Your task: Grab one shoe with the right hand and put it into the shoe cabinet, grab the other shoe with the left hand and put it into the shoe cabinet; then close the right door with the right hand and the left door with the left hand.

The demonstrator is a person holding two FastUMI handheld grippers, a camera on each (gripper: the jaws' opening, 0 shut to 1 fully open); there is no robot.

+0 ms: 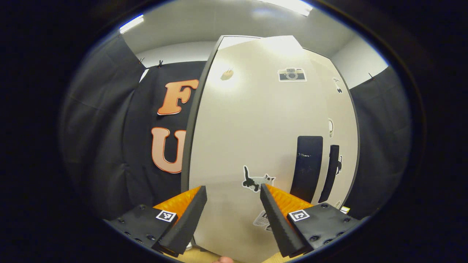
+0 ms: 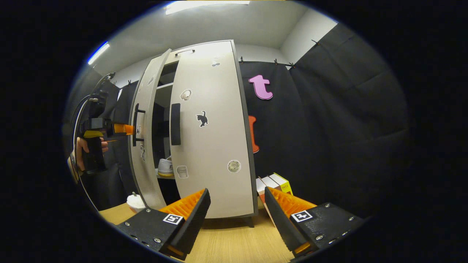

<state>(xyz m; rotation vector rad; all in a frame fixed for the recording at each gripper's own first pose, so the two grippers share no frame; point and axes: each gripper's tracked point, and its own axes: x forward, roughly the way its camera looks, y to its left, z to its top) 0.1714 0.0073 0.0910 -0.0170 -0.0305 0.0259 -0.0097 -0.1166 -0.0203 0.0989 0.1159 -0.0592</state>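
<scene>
The left gripper view sits very near the left door [image 1: 256, 124] of the shoe cabinet [image 2: 204, 128], facing its outer face almost square on, with its handle [image 1: 307, 164] toward 3 o'clock. The right gripper view looks from farther back over the table [image 2: 226, 241] at the cabinet front, around 11 o'clock. Both views share the two doors and their handles.

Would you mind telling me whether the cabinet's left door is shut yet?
Not yet: the left door stands ajar, a gap beside the right door showing a shoe inside.
</scene>
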